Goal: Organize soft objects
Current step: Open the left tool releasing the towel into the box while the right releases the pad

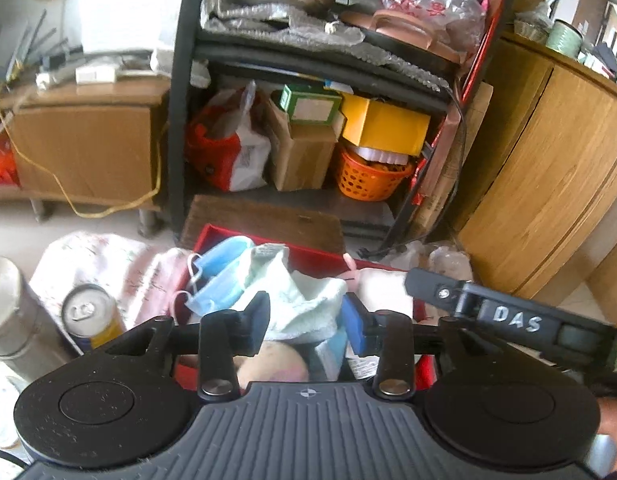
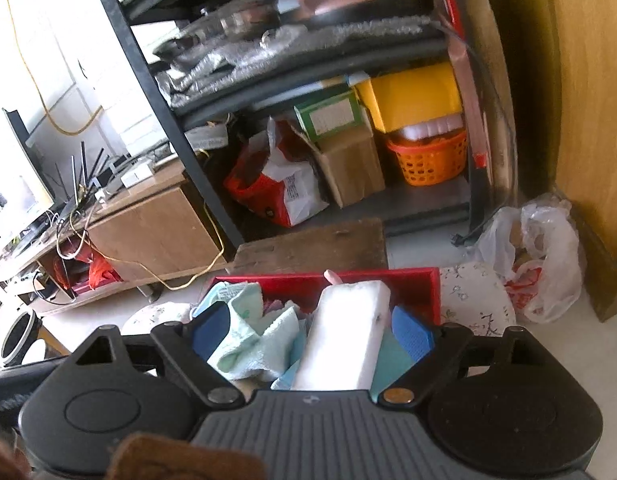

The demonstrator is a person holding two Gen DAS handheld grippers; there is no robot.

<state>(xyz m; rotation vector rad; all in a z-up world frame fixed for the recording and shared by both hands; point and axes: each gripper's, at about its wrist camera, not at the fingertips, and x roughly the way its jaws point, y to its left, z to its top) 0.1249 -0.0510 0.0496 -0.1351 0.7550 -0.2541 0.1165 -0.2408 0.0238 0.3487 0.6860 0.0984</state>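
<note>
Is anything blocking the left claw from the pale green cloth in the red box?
Nothing visible does. The left claw is open with the pale green cloth directly between its pads, lying on top of the pile in the red box. The blue face masks sit off to the side.

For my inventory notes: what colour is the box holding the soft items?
Red box, clearest in the right wrist view.
</note>
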